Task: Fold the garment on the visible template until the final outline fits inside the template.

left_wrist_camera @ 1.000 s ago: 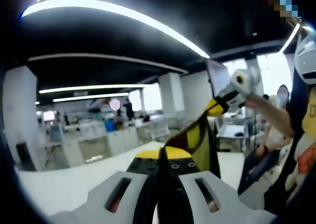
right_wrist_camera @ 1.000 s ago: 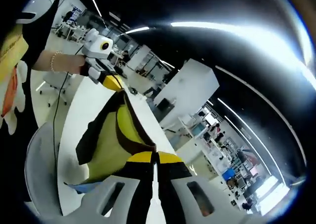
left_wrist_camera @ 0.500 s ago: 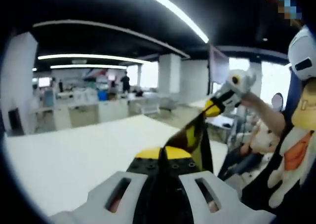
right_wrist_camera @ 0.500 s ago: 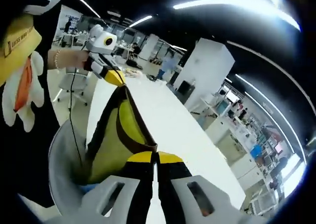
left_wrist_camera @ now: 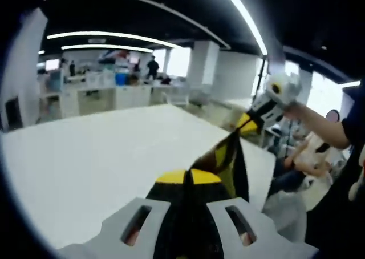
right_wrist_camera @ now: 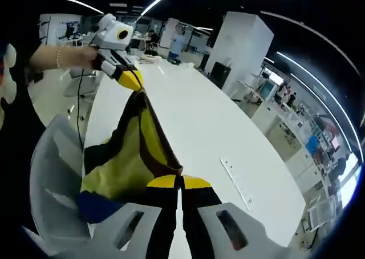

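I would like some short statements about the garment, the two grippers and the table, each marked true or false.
1. Both grippers hold the garment up in the air. True.
2. The garment is plain white. False: it is yellow and black with a blue part.
3. The table is white. True.
4. The left gripper is open. False: its fingers are shut on the garment's edge.
5. The garment lies flat on the table. False: it hangs between the left gripper and the right gripper.

Left gripper (left_wrist_camera: pixel 187 176) jaws closed on black-and-yellow fabric garment (left_wrist_camera: pixel 226 159), stretched taut to right gripper (left_wrist_camera: pixel 246 124), above white table (left_wrist_camera: pixel 97 156)
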A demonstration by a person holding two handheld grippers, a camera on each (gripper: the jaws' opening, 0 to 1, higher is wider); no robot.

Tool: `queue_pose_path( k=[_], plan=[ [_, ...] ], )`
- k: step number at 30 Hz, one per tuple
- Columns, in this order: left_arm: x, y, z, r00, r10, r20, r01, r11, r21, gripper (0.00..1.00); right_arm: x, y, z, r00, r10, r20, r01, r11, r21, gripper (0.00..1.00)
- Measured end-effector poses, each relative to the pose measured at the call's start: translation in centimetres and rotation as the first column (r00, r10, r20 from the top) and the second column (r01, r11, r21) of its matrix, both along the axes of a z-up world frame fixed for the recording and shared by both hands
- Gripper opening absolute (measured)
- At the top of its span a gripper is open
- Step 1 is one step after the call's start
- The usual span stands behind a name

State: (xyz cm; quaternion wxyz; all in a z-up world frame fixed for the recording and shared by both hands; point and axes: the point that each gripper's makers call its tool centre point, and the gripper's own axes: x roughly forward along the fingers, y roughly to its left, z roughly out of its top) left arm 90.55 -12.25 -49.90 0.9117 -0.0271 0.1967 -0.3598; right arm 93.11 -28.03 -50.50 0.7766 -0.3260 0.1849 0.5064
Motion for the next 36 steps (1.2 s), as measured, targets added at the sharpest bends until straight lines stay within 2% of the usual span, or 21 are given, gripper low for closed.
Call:
queue_pose_path(
  k=[9,14,17,20,23,24,26,29,30,31,36],
  plan=[
    [7.8,0.8,-5.3,0.994,0.026,-0.105,-0.025,1.0,0.008,0.0,8.2,0.8,-5.2,0.997,-0.036,-0.068,0.033,0.999,-0.035,0.02],
    [11.7,1.1,-9.1,0.98,0.051,-0.194,-0.053,0.999,-0.004,0.0,11.6,1.1,-9.1,0.991,-0.051,-0.12,0.044,0.997,-0.067,0.02],
    [14.0,1.3,-11.2,0.968,0.069,-0.239,-0.078,0.997,-0.028,0.0,13.7,1.4,-11.5,0.99,-0.051,-0.13,0.034,0.991,-0.126,0.02],
    [15.5,1.9,-12.5,0.96,0.095,-0.263,-0.106,0.994,-0.027,0.0,15.1,2.0,-12.8,0.989,-0.049,-0.139,0.031,0.991,-0.133,0.02],
    [17.2,2.8,-14.3,0.944,0.125,-0.304,-0.143,0.989,-0.038,0.0,16.9,2.6,-14.6,0.985,-0.06,-0.16,0.039,0.991,-0.128,0.02],
    [17.6,3.0,-14.7,0.941,0.13,-0.314,-0.151,0.988,-0.043,0.0,18.8,2.7,-15.5,0.984,-0.063,-0.167,0.041,0.991,-0.131,0.02],
    [18.5,3.3,-16.0,0.929,0.14,-0.343,-0.164,0.986,-0.042,0.0,19.7,2.9,-16.6,0.982,-0.07,-0.175,0.046,0.989,-0.137,0.02],
    [19.8,3.3,-17.3,0.922,0.149,-0.357,-0.172,0.984,-0.035,0.0,20.9,3.1,-17.8,0.981,-0.086,-0.171,0.059,0.987,-0.152,0.02],
    [20.3,3.3,-17.6,0.921,0.153,-0.358,-0.176,0.984,-0.032,0.0,22.4,3.3,-18.5,0.981,-0.089,-0.174,0.062,0.986,-0.155,0.02],
    [20.6,3.3,-17.8,0.92,0.156,-0.359,-0.179,0.983,-0.031,0.0,22.9,3.3,-18.8,0.98,-0.097,-0.172,0.07,0.985,-0.157,0.02],
    [22.8,3.4,-19.2,0.911,0.172,-0.374,-0.199,0.979,-0.034,0.0,24.2,3.2,-20.4,0.979,-0.124,-0.163,0.097,0.981,-0.168,0.02]
  ],
)
